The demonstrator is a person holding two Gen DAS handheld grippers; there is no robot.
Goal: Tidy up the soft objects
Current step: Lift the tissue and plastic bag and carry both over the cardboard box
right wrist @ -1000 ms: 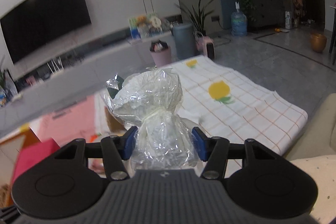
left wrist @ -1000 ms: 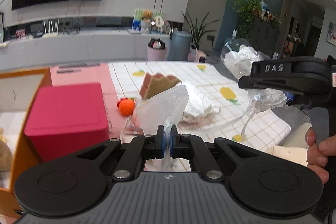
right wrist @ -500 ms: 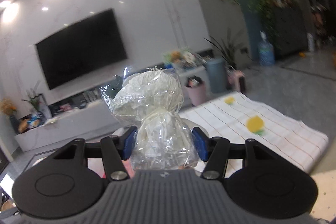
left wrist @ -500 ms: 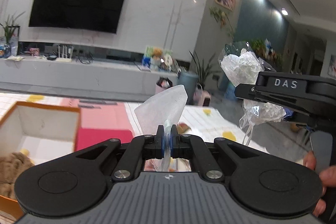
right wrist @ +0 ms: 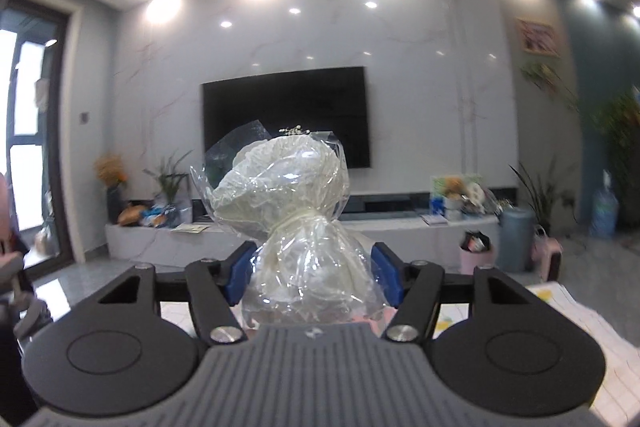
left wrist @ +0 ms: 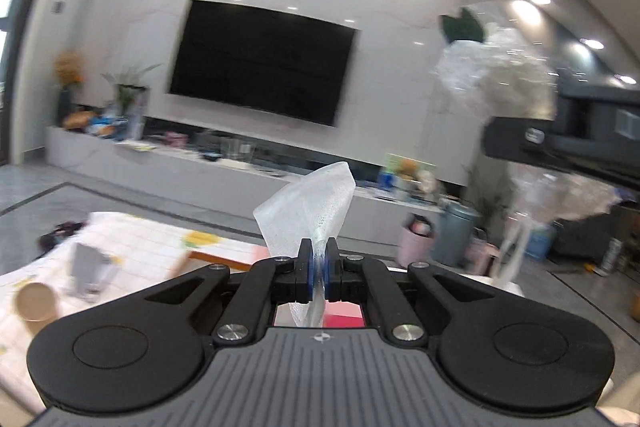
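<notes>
The left gripper (left wrist: 318,269) is pinching a thin white mesh sheet (left wrist: 308,205) between its blue pads, jaws nearly touching, the sheet fanning upward above the fingers. The right gripper (right wrist: 314,277) is gripping a clear crinkled plastic bundle wrapped around white paper (right wrist: 298,223), tied at its neck with a pale band; its jaws are standing fairly wide and have just been opening slightly, the blue pads sitting against the bundle's lower bulge. In the left wrist view, the bundle is showing blurred at the upper right. Both grippers are pointing toward a wall-mounted black television (right wrist: 286,115). A white checked cloth-covered surface (left wrist: 132,239) is lying below.
</notes>
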